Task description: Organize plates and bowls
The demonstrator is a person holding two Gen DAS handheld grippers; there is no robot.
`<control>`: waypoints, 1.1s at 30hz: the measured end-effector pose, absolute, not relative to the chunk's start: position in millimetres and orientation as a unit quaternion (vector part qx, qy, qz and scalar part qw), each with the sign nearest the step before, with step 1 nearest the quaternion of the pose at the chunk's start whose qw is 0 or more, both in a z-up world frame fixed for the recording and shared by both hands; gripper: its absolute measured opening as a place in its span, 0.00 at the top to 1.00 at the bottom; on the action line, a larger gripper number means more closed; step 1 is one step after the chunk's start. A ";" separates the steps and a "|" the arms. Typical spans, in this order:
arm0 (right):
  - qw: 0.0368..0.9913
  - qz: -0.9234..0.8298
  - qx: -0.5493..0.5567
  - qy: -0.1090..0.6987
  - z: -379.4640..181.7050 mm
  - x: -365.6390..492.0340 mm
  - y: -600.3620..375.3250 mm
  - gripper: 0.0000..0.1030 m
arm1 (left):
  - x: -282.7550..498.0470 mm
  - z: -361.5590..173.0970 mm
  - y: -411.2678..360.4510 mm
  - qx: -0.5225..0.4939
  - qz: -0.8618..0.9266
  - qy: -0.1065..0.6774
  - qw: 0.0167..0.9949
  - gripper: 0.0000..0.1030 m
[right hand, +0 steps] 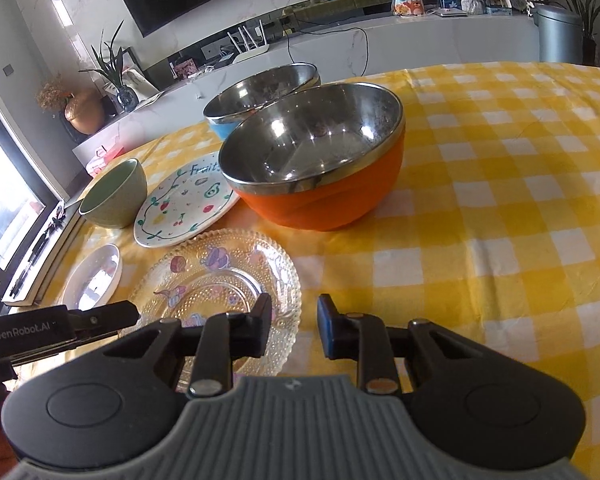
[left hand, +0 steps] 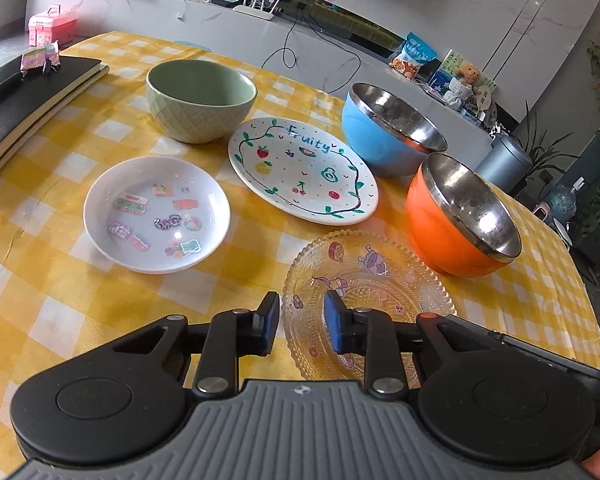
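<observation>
On the yellow checked table stand a green bowl point(left hand: 201, 100), a blue steel bowl point(left hand: 392, 128) and an orange steel bowl point(left hand: 460, 216). A white fruit plate point(left hand: 302, 170), a small white sticker dish point(left hand: 156, 214) and a clear glass plate point(left hand: 368, 292) lie flat. My left gripper point(left hand: 301, 326) is open and empty, its jaws on either side of the glass plate's near left rim. My right gripper point(right hand: 290, 330) is open and empty, just above the right rim of the glass plate point(right hand: 216, 284), in front of the orange bowl point(right hand: 320, 164).
Black notebooks point(left hand: 28, 100) with a pen lie at the table's left edge. The blue bowl point(right hand: 256, 96), fruit plate point(right hand: 184, 208), green bowl point(right hand: 116, 196) and sticker dish point(right hand: 94, 280) show left of the orange bowl. A marble counter with a router runs behind.
</observation>
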State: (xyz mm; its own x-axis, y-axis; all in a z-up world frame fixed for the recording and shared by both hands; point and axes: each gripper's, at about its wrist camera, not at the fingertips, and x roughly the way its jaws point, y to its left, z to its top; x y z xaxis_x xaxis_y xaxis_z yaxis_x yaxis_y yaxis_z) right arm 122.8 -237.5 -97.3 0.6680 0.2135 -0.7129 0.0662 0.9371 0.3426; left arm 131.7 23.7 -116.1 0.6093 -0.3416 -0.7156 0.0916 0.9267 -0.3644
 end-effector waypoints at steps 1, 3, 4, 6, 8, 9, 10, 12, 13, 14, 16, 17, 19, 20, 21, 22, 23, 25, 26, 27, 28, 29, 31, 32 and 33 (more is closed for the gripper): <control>0.896 0.041 0.174 0.407 -98.7 123.9 -237.5 0.84 | 132.6 -117.8 24.3 -0.148 -0.123 0.427 0.884 0.73; 0.895 0.042 0.179 0.407 -100.3 125.3 -238.0 0.86 | 133.9 -121.1 25.2 -0.152 -0.127 0.430 0.881 0.77; 0.894 0.044 0.181 0.407 -100.6 125.9 -238.2 0.88 | 134.6 -122.7 25.3 -0.155 -0.127 0.432 0.879 0.81; 0.894 0.047 0.183 0.407 -100.5 126.0 -237.8 0.90 | 134.9 -123.4 25.8 -0.157 -0.126 0.431 0.880 0.83; 0.895 0.045 0.180 0.406 -100.3 126.5 -236.4 0.90 | 135.4 -122.6 25.3 -0.153 -0.124 0.431 0.880 0.86; 0.895 0.044 0.179 0.406 -100.2 126.6 -235.8 0.91 | 135.1 -122.1 25.4 -0.152 -0.124 0.431 0.881 0.86; 0.895 0.043 0.179 0.407 -99.9 126.6 -235.5 0.91 | 134.1 -121.7 25.4 -0.151 -0.124 0.431 0.881 0.86; 0.893 0.043 0.184 0.410 -99.3 125.5 -235.6 0.91 | 130.8 -119.8 26.7 -0.147 -0.122 0.429 0.883 0.86; 0.892 0.046 0.186 0.410 -98.4 124.4 -235.6 0.92 | 128.5 -118.0 27.7 -0.145 -0.120 0.428 0.884 0.86; 0.891 0.048 0.186 0.411 -97.1 122.9 -234.5 0.92 | 126.3 -116.1 29.7 -0.146 -0.120 0.426 0.885 0.86; 0.892 0.054 0.184 0.409 -93.2 117.9 -231.5 0.92 | 120.4 -111.4 34.8 -0.147 -0.118 0.423 0.886 0.86; 0.893 0.056 0.182 0.408 -90.9 114.7 -229.5 0.92 | 116.9 -108.9 37.6 -0.146 -0.117 0.421 0.888 0.86; 0.893 0.064 0.180 0.407 -86.2 109.0 -224.7 0.92 | 108.3 -103.5 44.0 -0.145 -0.113 0.418 0.890 0.86; 0.893 0.069 0.180 0.406 -83.8 105.6 -221.8 0.93 | 103.7 -101.0 47.9 -0.147 -0.110 0.417 0.890 0.86; 0.893 0.074 0.180 0.406 -81.6 102.0 -218.7 0.93 | 99.5 -99.2 52.2 -0.149 -0.107 0.417 0.890 0.86; 0.892 0.078 0.180 0.407 -79.9 98.9 -215.6 0.93 | 94.6 -97.2 57.6 -0.152 -0.103 0.417 0.890 0.86; 0.892 0.084 0.179 0.408 -78.4 95.1 -211.5 0.93 | 90.4 -95.8 62.2 -0.155 -0.099 0.417 0.890 0.86; 0.890 0.095 0.176 0.411 -76.8 87.9 -203.4 0.93 | 80.8 -93.1 70.5 -0.155 -0.089 0.416 0.891 0.86; 0.888 0.100 0.175 0.413 -76.9 83.3 -197.7 0.93 | 77.2 -92.3 74.1 -0.154 -0.086 0.416 0.892 0.86; 0.886 0.105 0.175 0.416 -77.1 80.1 -194.1 0.93 | 74.0 -91.8 77.5 -0.153 -0.082 0.417 0.892 0.86; 0.884 0.109 0.175 0.419 -77.9 76.6 -190.5 0.93 | 69.9 -92.0 80.7 -0.152 -0.079 0.418 0.892 0.86; 0.883 0.113 0.173 0.423 -78.9 72.6 -186.7 0.93 | 66.7 -92.8 83.5 -0.152 -0.078 0.420 0.891 0.86; 0.880 0.116 0.168 0.430 -80.6 67.5 -181.0 0.93 | 60.8 -95.2 88.1 -0.155 -0.074 0.424 0.890 0.86; 0.878 0.117 0.167 0.433 -81.6 65.3 -179.1 0.93 | 58.6 -96.9 90.0 -0.156 -0.072 0.425 0.889 0.86; 0.876 0.118 0.167 0.436 -82.7 63.2 -177.4 0.93 | 57.3 -98.4 91.6 -0.157 -0.071 0.427 0.888 0.86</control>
